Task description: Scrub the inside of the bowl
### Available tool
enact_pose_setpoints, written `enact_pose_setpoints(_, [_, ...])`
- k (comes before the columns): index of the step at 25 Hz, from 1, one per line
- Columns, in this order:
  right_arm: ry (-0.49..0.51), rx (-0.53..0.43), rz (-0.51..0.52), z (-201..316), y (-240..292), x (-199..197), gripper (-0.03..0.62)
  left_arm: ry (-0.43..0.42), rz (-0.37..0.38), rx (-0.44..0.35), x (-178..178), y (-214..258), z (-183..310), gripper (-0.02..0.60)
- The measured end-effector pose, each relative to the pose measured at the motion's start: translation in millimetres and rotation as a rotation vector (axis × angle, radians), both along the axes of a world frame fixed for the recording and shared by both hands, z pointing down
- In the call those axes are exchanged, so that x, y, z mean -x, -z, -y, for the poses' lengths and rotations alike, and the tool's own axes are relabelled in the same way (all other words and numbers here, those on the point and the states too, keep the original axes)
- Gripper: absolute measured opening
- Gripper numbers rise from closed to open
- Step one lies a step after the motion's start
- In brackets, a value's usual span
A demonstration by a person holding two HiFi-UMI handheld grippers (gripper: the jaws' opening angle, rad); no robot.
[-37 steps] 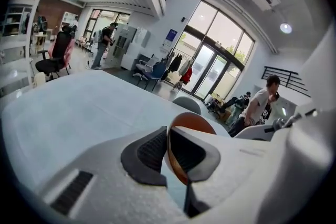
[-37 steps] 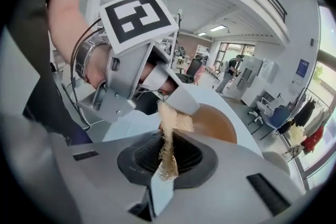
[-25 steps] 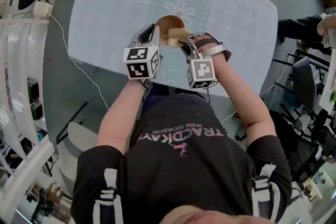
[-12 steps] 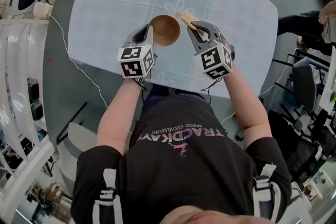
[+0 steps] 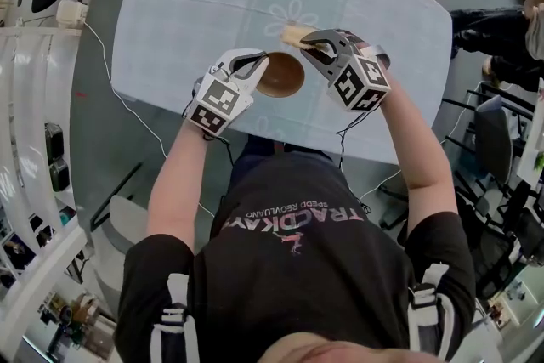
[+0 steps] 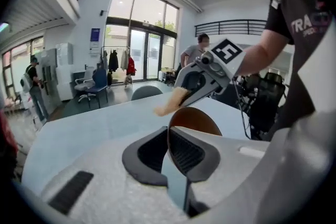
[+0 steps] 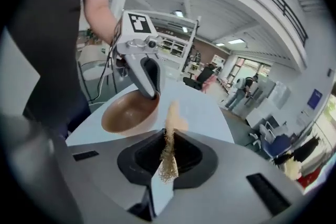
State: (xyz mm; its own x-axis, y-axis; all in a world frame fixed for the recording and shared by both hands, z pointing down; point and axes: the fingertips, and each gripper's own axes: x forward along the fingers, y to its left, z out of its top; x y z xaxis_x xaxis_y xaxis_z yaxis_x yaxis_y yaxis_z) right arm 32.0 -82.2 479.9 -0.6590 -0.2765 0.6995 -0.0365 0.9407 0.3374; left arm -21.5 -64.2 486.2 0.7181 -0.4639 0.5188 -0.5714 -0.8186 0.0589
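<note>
- Left gripper (image 5: 255, 62): jaws clamped on the rim of the bowl (image 5: 285, 76); forearm extended forward.
- Right gripper (image 5: 313, 42): jaws closed on the sponge (image 5: 293, 34); forearm angled inward.

The brown bowl (image 5: 280, 74) is open side up near the front edge of the pale table (image 5: 187, 4), its rim pinched by the left gripper (image 5: 257, 61). A tan, fibrous scrub pad (image 5: 293, 35) sticks out of the right gripper (image 5: 313, 42), just past the bowl's far rim, not inside it.

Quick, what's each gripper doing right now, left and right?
Left gripper: closed on the rim of the brown bowl.
Right gripper: closed on a tan scrubbing sponge, held outside the bowl.
</note>
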Motion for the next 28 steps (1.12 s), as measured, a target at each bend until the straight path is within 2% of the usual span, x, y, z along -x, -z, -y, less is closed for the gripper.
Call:
enact_pose_setpoints(5, [0.225,-0.057,-0.127,-20.1,-13.9,12.3,0.032,-0.139,0.054,-0.035,-12.9,-2.5,-13.0,0.026])
enact_pose_setpoints(9, [0.278,-0.090,-0.168,-23.2,-19.3,15.6,0.032,-0.155,0.082,-0.059,-16.2,-2.3,-13.1,0.026])
enact_pose_setpoints(13, [0.250,-0.085,-0.161,-18.0,-18.1,11.3,0.031,-0.091,0.036,-0.059,-10.4,5.6,-3.4,0.026])
enact_pose_setpoints(18, [0.190,-0.059,-0.138,-14.2,-19.7,4.7,0.032,0.008,-0.065,-0.016,-1.9,10.2,7.8,0.026])
enact_pose_setpoints(23, [0.102,-0.044,-0.109,-6.3,-16.7,-1.8,0.032,0.156,-0.154,0.032,12.6,12.1,23.6,0.026])
enact_pose_setpoints(28, [-0.001,-0.008,-0.069,-2.9,-17.2,-7.1,0.032,0.339,-0.252,0.092,30.5,12.5,40.7,0.026])
